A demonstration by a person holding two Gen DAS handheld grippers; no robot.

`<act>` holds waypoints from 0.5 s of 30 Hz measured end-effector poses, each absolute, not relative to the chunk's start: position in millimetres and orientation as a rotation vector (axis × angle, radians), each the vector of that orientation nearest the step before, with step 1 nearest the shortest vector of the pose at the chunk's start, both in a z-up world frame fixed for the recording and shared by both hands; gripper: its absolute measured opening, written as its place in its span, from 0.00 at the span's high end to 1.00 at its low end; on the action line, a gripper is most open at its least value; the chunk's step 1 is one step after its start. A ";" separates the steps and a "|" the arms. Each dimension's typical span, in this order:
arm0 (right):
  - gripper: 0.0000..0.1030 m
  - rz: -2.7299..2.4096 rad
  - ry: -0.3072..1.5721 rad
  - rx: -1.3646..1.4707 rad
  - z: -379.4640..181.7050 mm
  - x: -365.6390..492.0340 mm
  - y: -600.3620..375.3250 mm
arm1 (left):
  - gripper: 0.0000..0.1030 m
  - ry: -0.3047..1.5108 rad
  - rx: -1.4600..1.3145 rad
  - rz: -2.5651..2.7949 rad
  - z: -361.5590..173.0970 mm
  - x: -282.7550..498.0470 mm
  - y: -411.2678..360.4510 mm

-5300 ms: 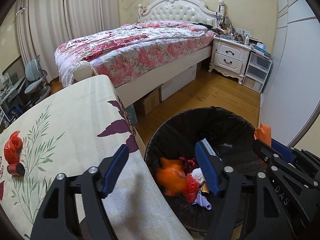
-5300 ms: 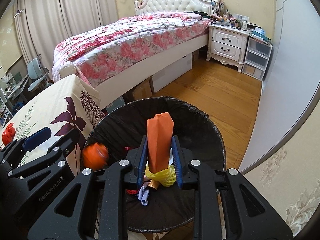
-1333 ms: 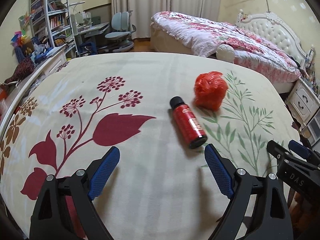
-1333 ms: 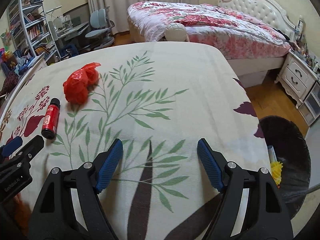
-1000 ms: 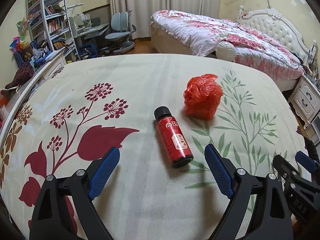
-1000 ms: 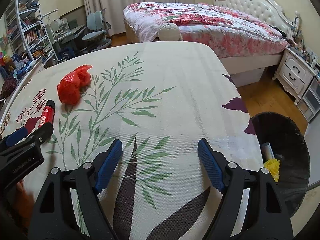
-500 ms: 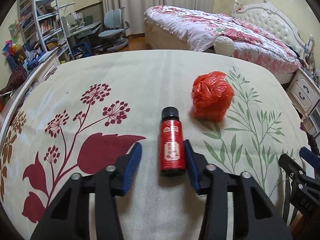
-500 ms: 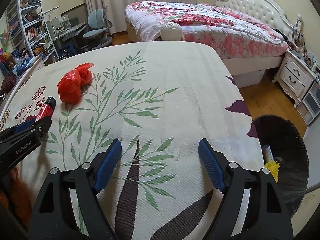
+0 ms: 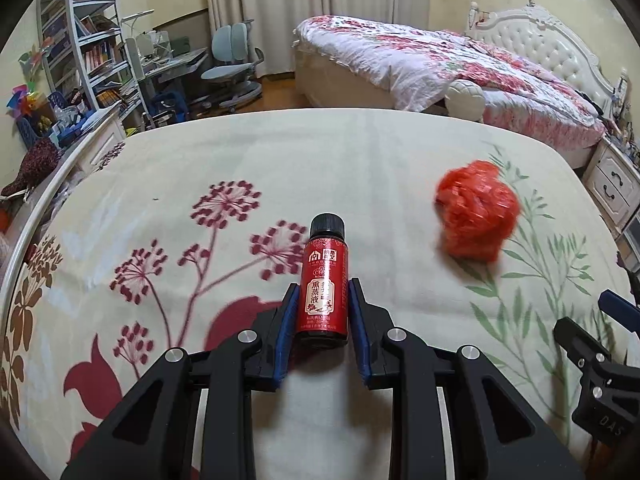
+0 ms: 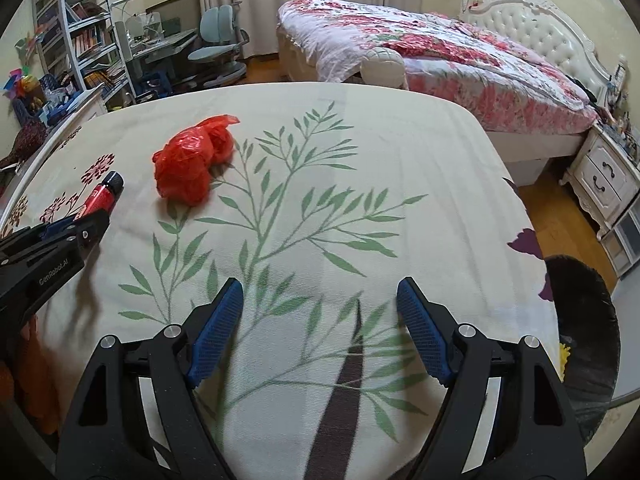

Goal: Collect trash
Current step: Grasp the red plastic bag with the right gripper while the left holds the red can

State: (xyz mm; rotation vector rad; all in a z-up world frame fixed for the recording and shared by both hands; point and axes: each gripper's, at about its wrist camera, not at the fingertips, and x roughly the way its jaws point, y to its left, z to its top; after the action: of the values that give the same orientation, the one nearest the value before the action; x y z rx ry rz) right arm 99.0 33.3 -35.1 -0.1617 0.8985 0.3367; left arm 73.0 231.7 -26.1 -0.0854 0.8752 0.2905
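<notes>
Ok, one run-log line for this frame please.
task: collect trash | left gripper: shut on red bottle | right gripper: open, nothing held | red bag: on bed cover | bin: right of bed

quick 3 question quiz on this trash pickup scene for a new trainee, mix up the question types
1. True or false: the left gripper has its fingers closed on the red bottle.
2. Multiple choice: the right gripper is A) shut on the red bag, B) open and holding nothing, C) shut on the bottle.
3. Fill in: the crumpled red bag lies on the ____ cloth, apart from both grippers.

Key: 1 true; 2 B; 3 floral
</notes>
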 end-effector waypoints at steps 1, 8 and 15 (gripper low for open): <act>0.25 0.349 0.899 -0.166 -35.0 99.9 41.0 | 0.74 0.876 -0.085 0.297 -26.6 73.5 236.6; 0.25 0.391 0.897 -0.192 -34.7 108.7 84.6 | 0.74 0.884 -0.102 0.335 -28.1 78.2 266.3; 0.25 0.393 0.897 -0.188 -34.8 128.8 114.4 | 0.74 0.881 -0.120 0.336 -28.4 78.0 282.2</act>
State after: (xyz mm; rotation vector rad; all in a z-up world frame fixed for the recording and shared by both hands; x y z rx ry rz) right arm 128.8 114.4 -34.8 -0.1875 0.8974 0.3932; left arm 78.0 282.2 -28.4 -0.1201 0.8808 0.3362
